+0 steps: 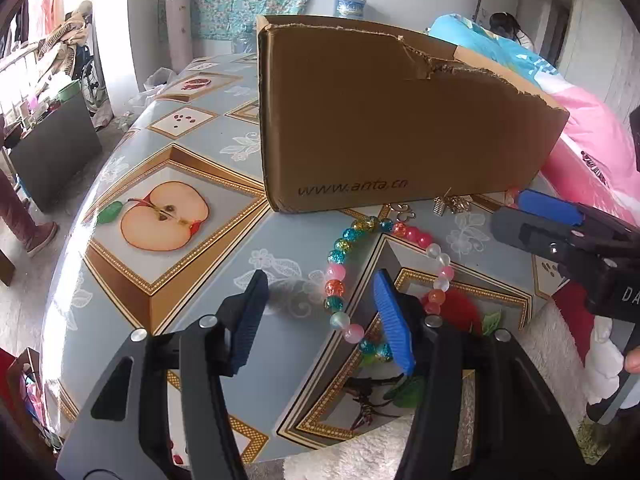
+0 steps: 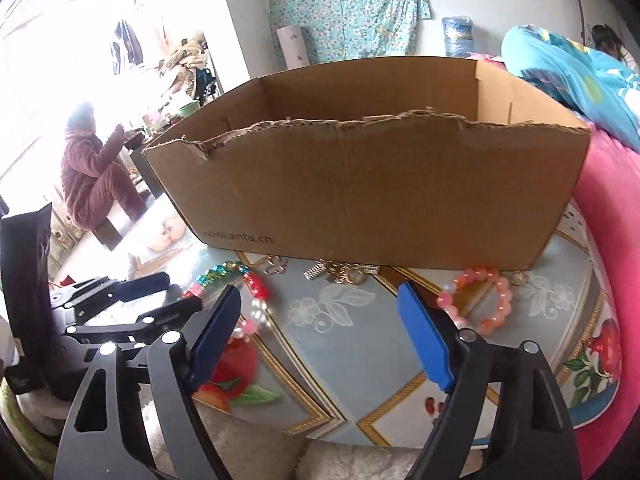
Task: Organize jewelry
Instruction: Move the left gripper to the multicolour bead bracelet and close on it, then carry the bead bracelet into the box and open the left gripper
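An open cardboard box (image 1: pixel 384 120) (image 2: pixel 380 184) stands on the patterned table (image 1: pixel 208 264) (image 2: pixel 340 360). A multicoloured bead bracelet (image 1: pixel 340 256) (image 2: pixel 224 272) lies in front of it. My left gripper (image 1: pixel 320 304) is open, its fingers on either side of the bracelet's left arc, just above the table. A pink bead bracelet (image 2: pixel 496 308) lies to the right. Small gold and silver pieces (image 1: pixel 452 203) (image 2: pixel 344 272) lie against the box's base. My right gripper (image 2: pixel 320 320) is open and empty, above the table between the two bracelets; it also shows in the left wrist view (image 1: pixel 532 216).
A pink and blue quilt (image 1: pixel 580 128) (image 2: pixel 608 200) lies right of the box. White fluffy fabric (image 1: pixel 360 452) covers the table's near edge. A person in a maroon suit (image 2: pixel 92 172) sits beyond the table's left side.
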Action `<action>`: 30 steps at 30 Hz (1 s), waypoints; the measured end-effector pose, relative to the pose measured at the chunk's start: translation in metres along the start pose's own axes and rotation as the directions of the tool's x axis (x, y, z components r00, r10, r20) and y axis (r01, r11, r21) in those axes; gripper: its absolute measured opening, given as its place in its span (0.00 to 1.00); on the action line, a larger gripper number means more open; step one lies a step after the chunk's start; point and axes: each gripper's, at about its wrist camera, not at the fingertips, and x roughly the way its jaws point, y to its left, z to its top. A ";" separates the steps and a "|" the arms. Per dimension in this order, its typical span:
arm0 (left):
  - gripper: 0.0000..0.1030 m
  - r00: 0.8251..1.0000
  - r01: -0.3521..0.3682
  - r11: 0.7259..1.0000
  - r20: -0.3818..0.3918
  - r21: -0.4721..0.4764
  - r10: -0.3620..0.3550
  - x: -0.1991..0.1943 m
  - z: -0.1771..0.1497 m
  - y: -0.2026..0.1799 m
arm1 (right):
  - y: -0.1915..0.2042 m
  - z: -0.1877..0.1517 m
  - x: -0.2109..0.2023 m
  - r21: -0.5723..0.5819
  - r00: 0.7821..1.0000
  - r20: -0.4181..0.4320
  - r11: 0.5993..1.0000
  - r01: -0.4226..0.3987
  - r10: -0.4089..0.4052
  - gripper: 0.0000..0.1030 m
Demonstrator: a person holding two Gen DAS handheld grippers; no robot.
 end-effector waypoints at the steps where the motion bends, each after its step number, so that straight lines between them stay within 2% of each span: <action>1: 0.46 1.000 0.004 1.000 0.001 0.000 -0.004 0.001 0.001 0.000 | 0.002 0.003 0.004 0.001 1.000 -0.016 1.000 -0.018 0.018 0.65; 2: 0.43 1.000 0.006 1.000 0.002 0.000 -0.006 0.002 0.002 0.000 | 0.005 0.005 0.008 0.004 0.999 -0.031 0.999 -0.035 0.035 0.59; 6: 0.33 1.000 0.010 1.000 -0.001 0.015 -0.010 0.005 0.007 -0.003 | 0.015 0.009 0.022 0.001 0.992 -0.098 0.997 -0.078 0.078 0.47; 10: 0.32 1.000 0.013 0.999 -0.008 0.034 -0.013 0.009 0.012 -0.006 | 0.020 0.008 0.031 -0.006 0.983 -0.148 0.994 -0.109 0.107 0.36; 12: 0.32 1.000 0.004 0.999 -0.011 0.049 -0.003 0.012 0.013 -0.010 | 0.022 0.007 0.035 -0.015 0.980 -0.169 0.994 -0.108 0.104 0.33; 16: 0.29 1.000 -0.014 0.998 -0.016 0.063 0.015 0.013 0.014 -0.012 | 0.025 0.006 0.040 -0.040 0.979 -0.185 0.995 -0.091 0.082 0.23; 19: 0.17 1.000 -0.023 0.998 -0.012 0.064 0.024 0.015 0.016 -0.013 | 0.026 0.006 0.041 -0.058 0.980 -0.187 0.995 -0.079 0.067 0.10; 21: 0.09 1.000 -0.009 0.999 -0.012 0.051 0.010 0.016 0.017 -0.011 | 0.024 0.006 0.040 -0.052 0.980 -0.184 0.995 -0.082 0.071 0.10; 25: 0.09 0.999 0.036 0.999 -0.017 0.000 -0.036 0.011 0.018 -0.005 | 0.022 0.006 0.033 -0.042 0.983 -0.160 0.994 -0.097 0.089 0.10; 30: 0.09 0.998 0.059 0.998 0.012 -0.011 -0.059 -0.009 0.018 -0.006 | 0.023 0.007 0.018 -0.041 0.986 -0.124 0.992 -0.117 0.111 0.10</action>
